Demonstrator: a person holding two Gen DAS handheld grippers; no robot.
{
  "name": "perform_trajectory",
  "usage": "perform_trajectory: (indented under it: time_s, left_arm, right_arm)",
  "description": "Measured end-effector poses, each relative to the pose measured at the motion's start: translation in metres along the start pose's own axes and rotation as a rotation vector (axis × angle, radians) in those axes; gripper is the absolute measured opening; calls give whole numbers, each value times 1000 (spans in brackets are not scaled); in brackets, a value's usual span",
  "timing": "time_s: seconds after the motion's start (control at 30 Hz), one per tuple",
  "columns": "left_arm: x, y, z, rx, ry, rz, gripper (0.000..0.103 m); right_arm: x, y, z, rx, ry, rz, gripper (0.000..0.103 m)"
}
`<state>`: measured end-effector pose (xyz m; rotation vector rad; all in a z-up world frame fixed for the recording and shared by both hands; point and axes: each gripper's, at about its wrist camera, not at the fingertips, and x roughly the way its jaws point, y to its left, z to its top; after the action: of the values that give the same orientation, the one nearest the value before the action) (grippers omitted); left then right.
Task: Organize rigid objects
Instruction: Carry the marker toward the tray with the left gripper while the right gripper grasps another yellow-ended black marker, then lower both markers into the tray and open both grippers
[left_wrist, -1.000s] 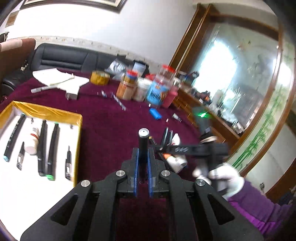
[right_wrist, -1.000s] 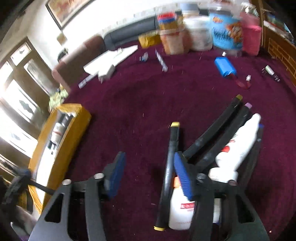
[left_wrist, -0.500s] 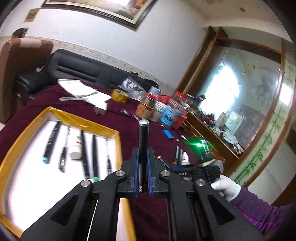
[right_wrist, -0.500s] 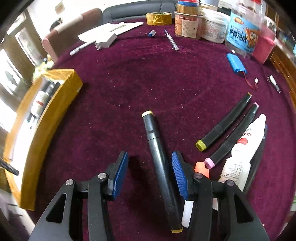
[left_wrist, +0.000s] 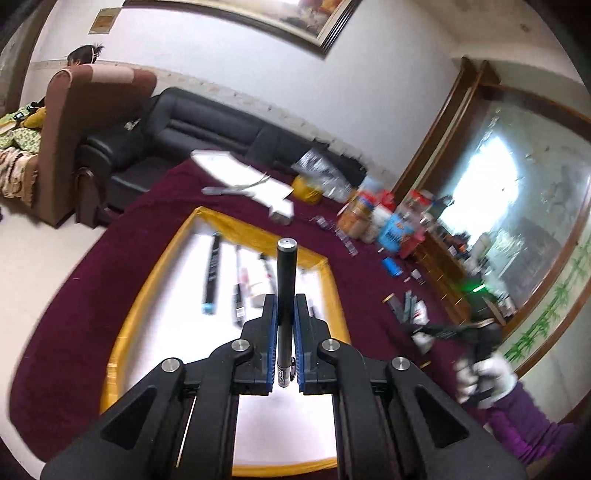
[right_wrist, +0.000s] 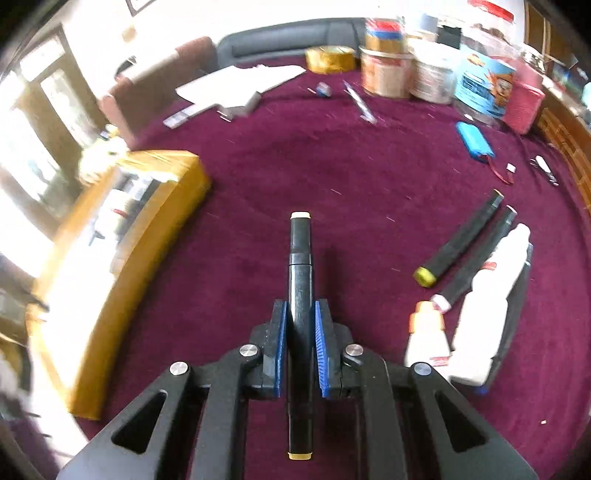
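While the left tongs (left_wrist: 284, 317) clamp a slim black pen (left_wrist: 285, 291) above the yellow-rimmed tray (left_wrist: 325, 266), the right tongs (right_wrist: 300, 325) have closed on a black marker (right_wrist: 300, 280) with cream caps, held just over the maroon desk (right_wrist: 332, 177). Two more markers (right_wrist: 461, 240) and white bottles (right_wrist: 487, 295) lie to its right.
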<state>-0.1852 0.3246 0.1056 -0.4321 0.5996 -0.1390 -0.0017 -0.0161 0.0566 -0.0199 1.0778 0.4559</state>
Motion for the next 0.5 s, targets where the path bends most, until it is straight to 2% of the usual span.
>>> perform_trajectory:
  time_s: [0.17, 0.3, 0.43, 0.5]
  left_arm:
    - [28, 23, 8, 9, 110, 100, 6]
    - [52, 38, 16, -13, 165, 116, 6]
    - [72, 44, 25, 3, 199, 160, 6]
    - [86, 49, 29, 5, 226, 180, 6]
  right_arm:
    - [-25, 42, 11, -13, -27, 216, 13]
    - [-22, 83, 18, -26, 11, 370, 13]
    - [-7, 120, 23, -16, 72, 489, 13]
    - [2, 133, 22, -21, 92, 511, 13]
